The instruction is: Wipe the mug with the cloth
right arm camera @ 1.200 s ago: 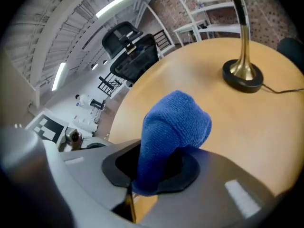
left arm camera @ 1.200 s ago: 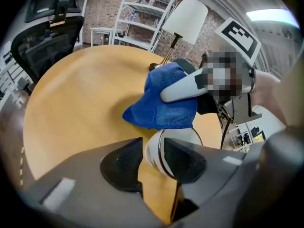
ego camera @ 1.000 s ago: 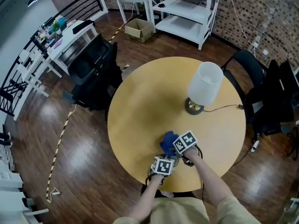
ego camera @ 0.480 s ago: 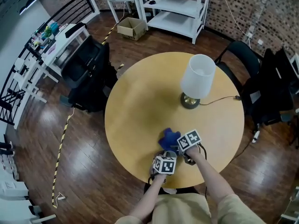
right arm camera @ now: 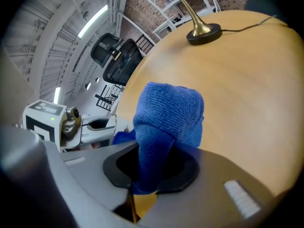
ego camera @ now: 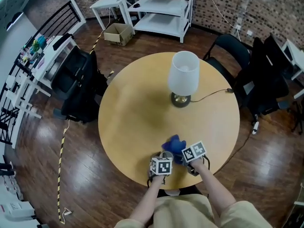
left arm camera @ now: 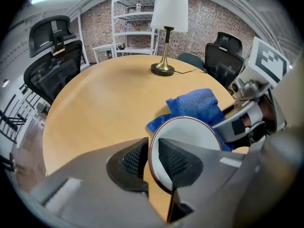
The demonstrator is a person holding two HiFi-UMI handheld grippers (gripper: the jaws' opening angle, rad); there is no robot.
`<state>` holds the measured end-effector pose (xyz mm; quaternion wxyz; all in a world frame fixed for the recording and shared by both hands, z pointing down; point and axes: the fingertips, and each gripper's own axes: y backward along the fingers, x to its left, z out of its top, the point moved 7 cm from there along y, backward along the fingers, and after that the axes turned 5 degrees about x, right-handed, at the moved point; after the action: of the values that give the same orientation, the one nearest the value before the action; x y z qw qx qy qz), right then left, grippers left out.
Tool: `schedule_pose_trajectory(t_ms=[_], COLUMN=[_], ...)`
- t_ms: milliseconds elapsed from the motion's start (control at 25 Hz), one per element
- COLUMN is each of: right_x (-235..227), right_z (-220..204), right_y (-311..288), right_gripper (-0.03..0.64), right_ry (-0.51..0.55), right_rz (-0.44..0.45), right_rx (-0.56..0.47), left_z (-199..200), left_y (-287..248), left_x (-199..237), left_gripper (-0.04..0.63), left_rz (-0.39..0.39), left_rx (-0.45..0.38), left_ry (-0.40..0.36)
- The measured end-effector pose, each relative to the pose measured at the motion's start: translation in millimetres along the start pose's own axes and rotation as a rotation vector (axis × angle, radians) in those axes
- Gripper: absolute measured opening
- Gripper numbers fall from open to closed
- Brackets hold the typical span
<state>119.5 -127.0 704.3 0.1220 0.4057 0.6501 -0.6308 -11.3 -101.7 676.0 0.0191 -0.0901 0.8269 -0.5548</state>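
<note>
round table (ego camera: 137, 108): left fingers (left arm camera: 135, 159) pinch mug (left arm camera: 190, 132) rim; right fingers (right arm camera: 183, 170) clamp cloth (right arm camera: 168, 113).

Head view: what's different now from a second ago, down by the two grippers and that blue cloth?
The right gripper, shut on the blue cloth, has carried it a little to the right. Nothing was taken hold of or let go. The left gripper stays clamped on the mug rim in the same spot. The lamp and table are unmoved; only the camera shifted.
</note>
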Motion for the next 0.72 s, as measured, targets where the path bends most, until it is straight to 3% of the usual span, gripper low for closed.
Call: schedule_pose_trajectory(t_ms=[120, 280, 560, 720], right_x=[6.9, 13.8, 27.2, 42.7], right_z=[-12.3, -23.4, -42.8, -59.3], right_y=[2.1, 5.6, 5.6, -5.3], right_gripper=[0.055, 0.049, 0.051, 0.052], right_ry=[0.028, 0.202, 0.378, 0.47], right_rz=[0.039, 0.065, 0.096, 0.167], right_rx=[-0.073, -0.132, -0.119, -0.037], left_z=[0.9, 2.6, 3.6, 3.5], left_y=[0.8, 0.4, 1.9, 3.1], left_x=[-0.5, 0.5, 0.6, 1.3], left_gripper=[0.052, 0.055, 0.057, 0.057], left_rz=[-0.007, 0.0, 0.003, 0.001], left_rx=[0.004, 0.006, 0.013, 0.012], left_ry=[-0.017, -0.021, -0.032, -0.021])
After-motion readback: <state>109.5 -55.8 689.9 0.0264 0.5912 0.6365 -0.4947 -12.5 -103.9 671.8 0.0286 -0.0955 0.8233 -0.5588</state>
